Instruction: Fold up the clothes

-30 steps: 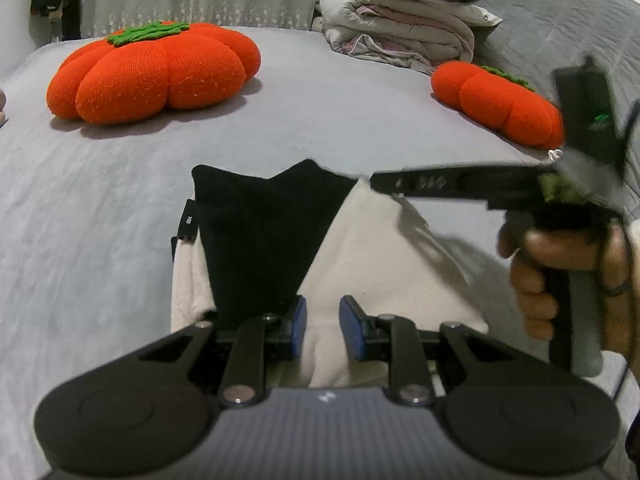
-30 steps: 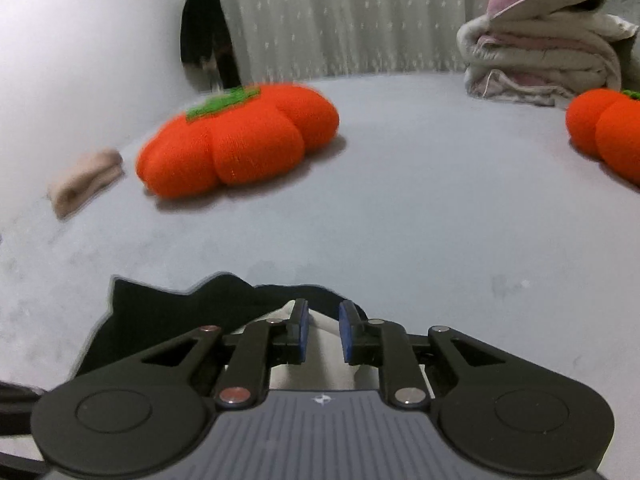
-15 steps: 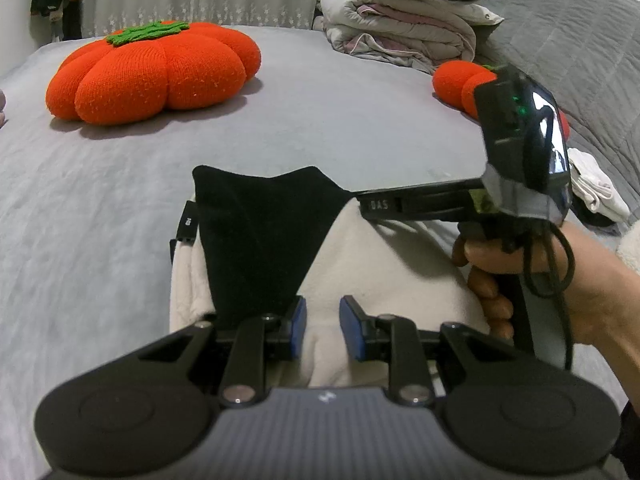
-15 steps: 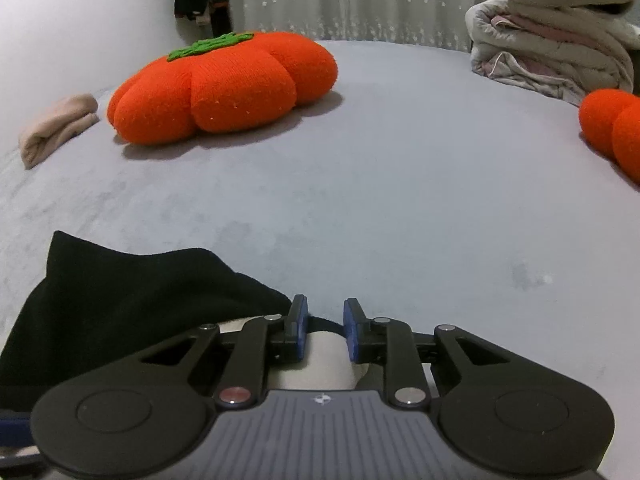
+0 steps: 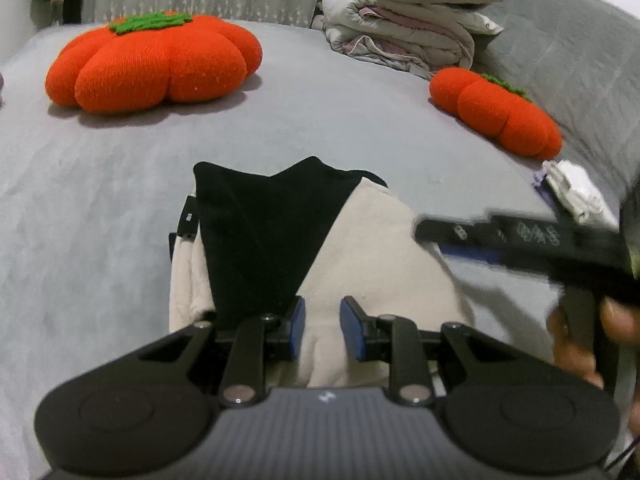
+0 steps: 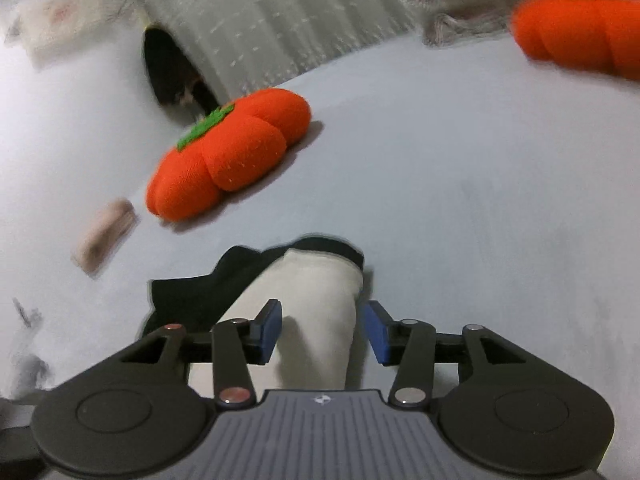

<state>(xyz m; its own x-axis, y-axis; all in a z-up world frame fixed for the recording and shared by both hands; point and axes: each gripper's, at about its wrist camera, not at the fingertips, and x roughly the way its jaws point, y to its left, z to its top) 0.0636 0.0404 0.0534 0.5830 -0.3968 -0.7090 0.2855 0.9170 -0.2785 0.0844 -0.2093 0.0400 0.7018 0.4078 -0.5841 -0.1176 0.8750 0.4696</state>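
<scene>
A folded cream and black garment (image 5: 380,248) lies on the grey bed (image 5: 100,220). My left gripper (image 5: 325,326) sits at its near edge, its blue pads close together with a pinch of cream cloth between them. In the left wrist view my right gripper (image 5: 424,232) shows side-on and blurred by the garment's right edge, held by a hand (image 5: 580,340). In its own view the right gripper (image 6: 324,328) stands open, jaws wide apart, over the cream fold (image 6: 316,292) and gripping nothing.
A big orange pumpkin cushion (image 5: 152,64) lies at the far left and a smaller one (image 5: 500,112) at the right. Folded quilts with a pillow (image 5: 404,32) are stacked at the back. A white folded item (image 5: 576,192) and a beige cloth (image 6: 106,232) lie on the bed.
The right gripper has opened, let go of the garment's far corner and pulled back to the right and up. The left gripper has held still.
</scene>
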